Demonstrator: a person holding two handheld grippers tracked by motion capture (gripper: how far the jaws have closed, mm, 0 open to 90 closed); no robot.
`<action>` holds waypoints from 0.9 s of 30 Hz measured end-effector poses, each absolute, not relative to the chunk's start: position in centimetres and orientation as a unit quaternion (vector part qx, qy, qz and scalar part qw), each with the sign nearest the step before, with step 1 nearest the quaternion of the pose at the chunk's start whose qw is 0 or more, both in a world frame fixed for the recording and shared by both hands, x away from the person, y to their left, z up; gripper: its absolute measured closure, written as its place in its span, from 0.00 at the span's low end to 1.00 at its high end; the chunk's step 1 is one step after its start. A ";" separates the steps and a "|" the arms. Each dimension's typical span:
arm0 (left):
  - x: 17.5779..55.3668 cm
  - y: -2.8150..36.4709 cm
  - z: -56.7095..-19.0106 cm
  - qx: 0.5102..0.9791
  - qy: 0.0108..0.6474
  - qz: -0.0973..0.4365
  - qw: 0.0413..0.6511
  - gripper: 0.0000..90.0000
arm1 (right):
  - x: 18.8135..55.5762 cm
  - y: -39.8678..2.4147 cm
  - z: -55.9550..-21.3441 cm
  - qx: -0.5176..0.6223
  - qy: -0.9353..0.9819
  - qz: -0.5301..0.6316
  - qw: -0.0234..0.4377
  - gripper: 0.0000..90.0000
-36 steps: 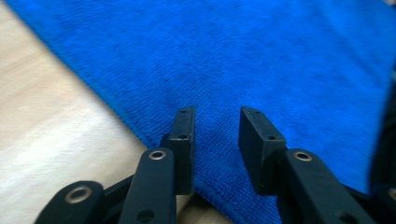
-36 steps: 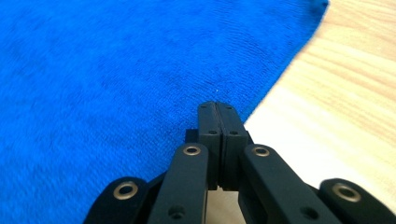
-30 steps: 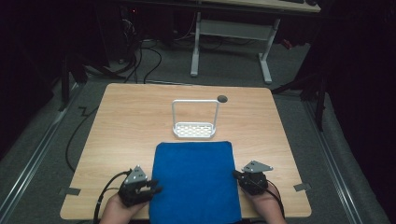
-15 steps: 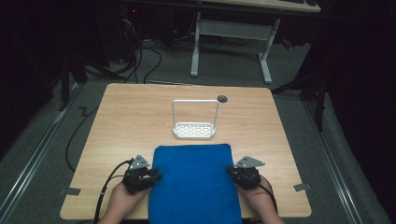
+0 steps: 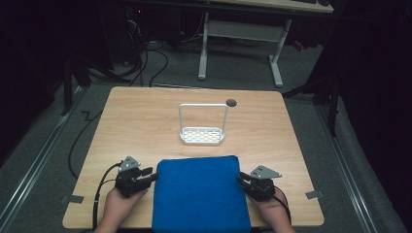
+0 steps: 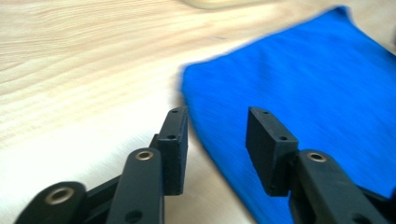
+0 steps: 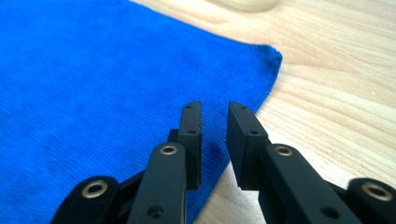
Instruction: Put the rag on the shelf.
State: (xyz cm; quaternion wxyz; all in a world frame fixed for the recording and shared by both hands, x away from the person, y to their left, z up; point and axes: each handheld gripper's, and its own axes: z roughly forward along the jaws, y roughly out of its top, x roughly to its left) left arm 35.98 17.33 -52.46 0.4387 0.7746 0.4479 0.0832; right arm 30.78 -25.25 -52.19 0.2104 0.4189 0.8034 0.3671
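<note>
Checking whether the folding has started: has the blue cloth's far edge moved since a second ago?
Yes. The blue cloth has slid toward the person: more bare table now lies between its far edge and the white rack.

I see the blue cloth (image 5: 200,193) lying flat at the worktop's (image 5: 145,121) near edge. My left gripper (image 5: 145,178) sits at its left side, my right gripper (image 5: 244,180) at its right side. A white rack (image 5: 202,135) stands mid-table, well apart.
</note>
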 end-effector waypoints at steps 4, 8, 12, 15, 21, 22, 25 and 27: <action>38.3 16.1 -52.8 0.775 0.457 0.097 0.425 0.64 | 30.8 -25.1 -52.0 0.413 0.804 0.371 0.215 0.83; 39.2 15.6 -53.3 0.772 0.469 0.089 0.420 0.72 | 30.8 -25.0 -52.1 0.410 0.805 0.370 0.215 0.81; 38.7 14.6 -53.6 0.781 0.451 0.095 0.422 0.86 | 30.8 -25.2 -52.3 0.413 0.802 0.372 0.219 0.73; 38.6 14.6 -53.7 0.782 0.449 0.098 0.422 0.94 | 31.1 -25.5 -52.5 0.417 0.793 0.388 0.218 0.68; 38.5 14.6 -53.7 0.782 0.450 0.099 0.420 0.96 | 33.1 -25.3 -52.0 0.455 0.768 0.397 0.215 0.70; 38.6 14.7 -53.7 0.781 0.450 0.095 0.423 0.96 | 33.8 -25.2 -52.0 0.463 0.761 0.399 0.218 0.70; 38.6 14.7 -53.7 0.780 0.451 0.094 0.424 0.96 | 35.7 -24.8 -52.1 0.478 0.760 0.376 0.229 0.68; 38.6 14.7 -53.7 0.780 0.452 0.092 0.423 0.96 | 36.3 -24.8 -52.1 0.489 0.755 0.371 0.232 0.67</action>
